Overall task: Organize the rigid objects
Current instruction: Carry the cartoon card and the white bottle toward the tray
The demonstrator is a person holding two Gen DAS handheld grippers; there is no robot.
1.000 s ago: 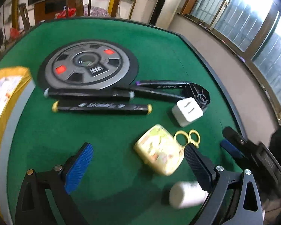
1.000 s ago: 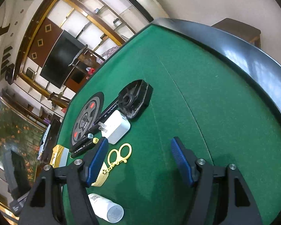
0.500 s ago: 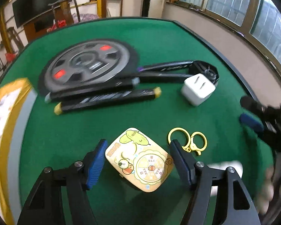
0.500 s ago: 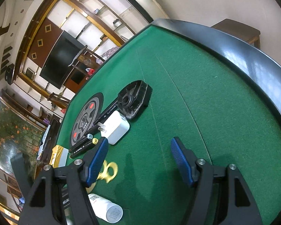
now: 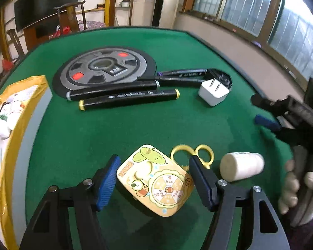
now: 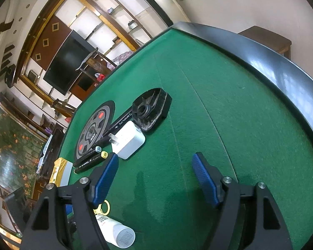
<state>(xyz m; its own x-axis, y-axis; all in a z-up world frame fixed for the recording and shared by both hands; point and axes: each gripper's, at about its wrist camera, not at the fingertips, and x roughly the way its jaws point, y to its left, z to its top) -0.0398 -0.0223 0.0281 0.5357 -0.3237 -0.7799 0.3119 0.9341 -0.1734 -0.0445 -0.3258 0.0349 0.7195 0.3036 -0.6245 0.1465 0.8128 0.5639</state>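
Observation:
In the left wrist view my left gripper is shut on a flat yellow cartoon-printed case, one blue pad on each side edge, low over the green felt. A yellow double ring lies just beyond the case, half behind the right finger. To its right a white bottle lies on its side. My right gripper hovers over bare felt; its jaws are opening and nothing is between them. It also shows at the right edge as my right gripper, held by a gloved hand.
Further back lie two black markers, a white plug charger, a grey round disc and a black round part. A yellow-edged packet lies at the left. The table's black rim curves along the right.
My left gripper's jaws narrowed from wide open onto the yellow case and the hand shifted across the table with a slight roll. The right gripper stayed in place.

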